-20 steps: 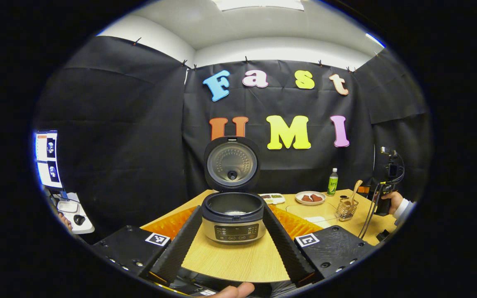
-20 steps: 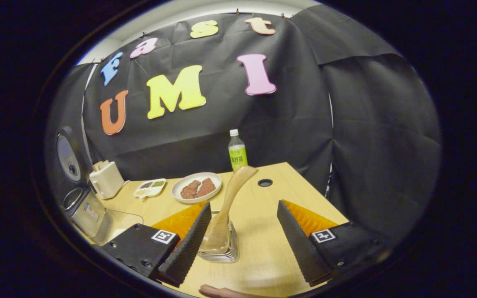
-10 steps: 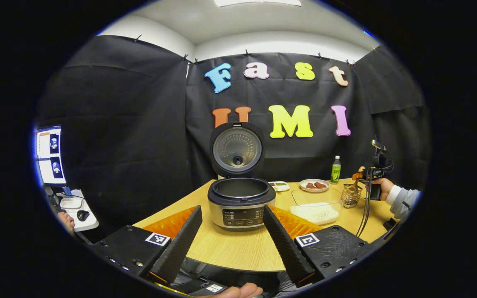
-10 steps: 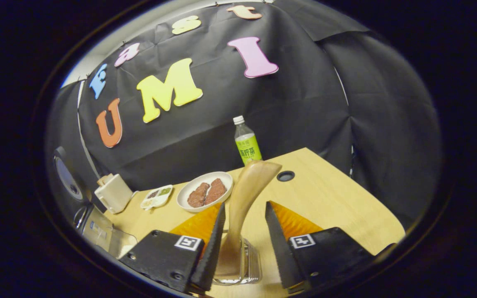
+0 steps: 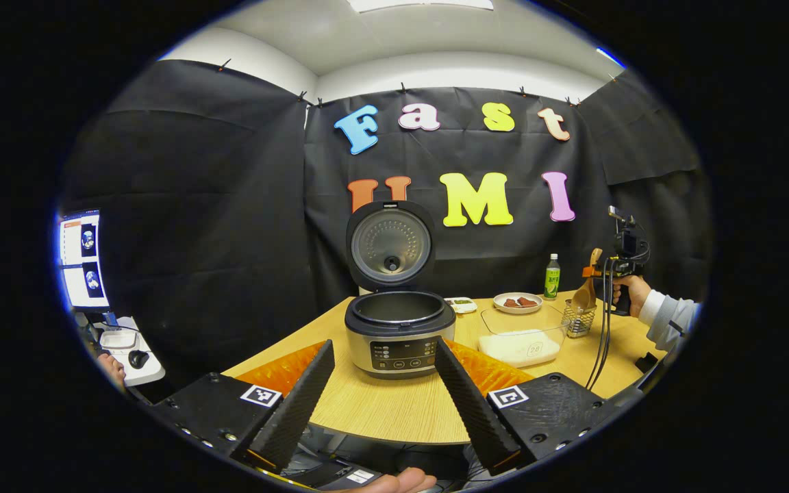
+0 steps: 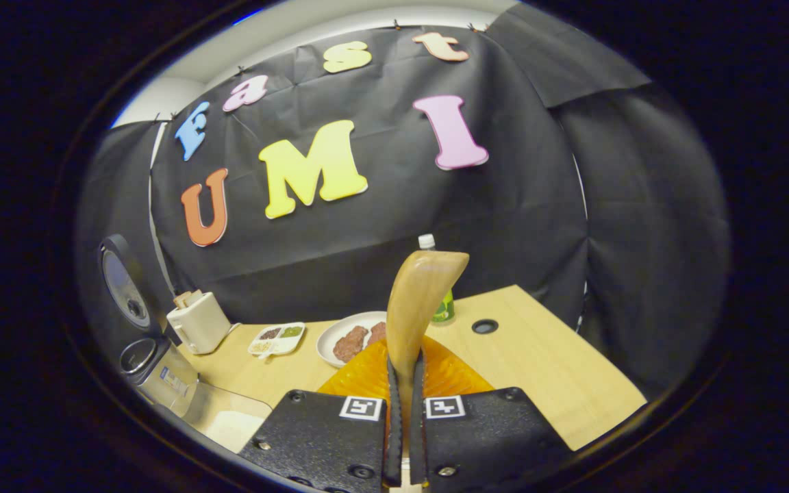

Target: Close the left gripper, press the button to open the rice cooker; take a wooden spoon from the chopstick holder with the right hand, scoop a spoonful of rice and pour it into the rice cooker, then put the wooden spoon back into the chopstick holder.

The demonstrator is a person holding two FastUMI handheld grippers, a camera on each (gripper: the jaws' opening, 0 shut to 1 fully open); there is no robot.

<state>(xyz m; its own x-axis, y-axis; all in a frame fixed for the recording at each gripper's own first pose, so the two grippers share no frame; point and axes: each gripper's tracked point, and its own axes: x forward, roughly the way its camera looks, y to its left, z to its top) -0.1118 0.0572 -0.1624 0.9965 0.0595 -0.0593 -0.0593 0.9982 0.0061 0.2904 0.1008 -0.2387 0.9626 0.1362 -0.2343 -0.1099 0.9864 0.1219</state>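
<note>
Left gripper (image 5: 384, 394): fingers spread, released, low over the near edge of the worktop (image 5: 394, 414). Rice cooker (image 5: 399, 332): lid upright, pot open, straight ahead of it. Clear rice container (image 5: 521, 339): just right of the cooker. Chopstick holder (image 5: 578, 319): further right. Wooden spoon (image 6: 416, 308): handle upright, bowl above the holder. Right gripper (image 6: 405, 431): clenched on the spoon's handle.

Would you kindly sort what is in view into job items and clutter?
Job: open silver rice cooker; curved wooden spoon; wire chopstick holder; clear tub of white rice; right claw.
Clutter: green drink bottle; white plate of meat.
</note>
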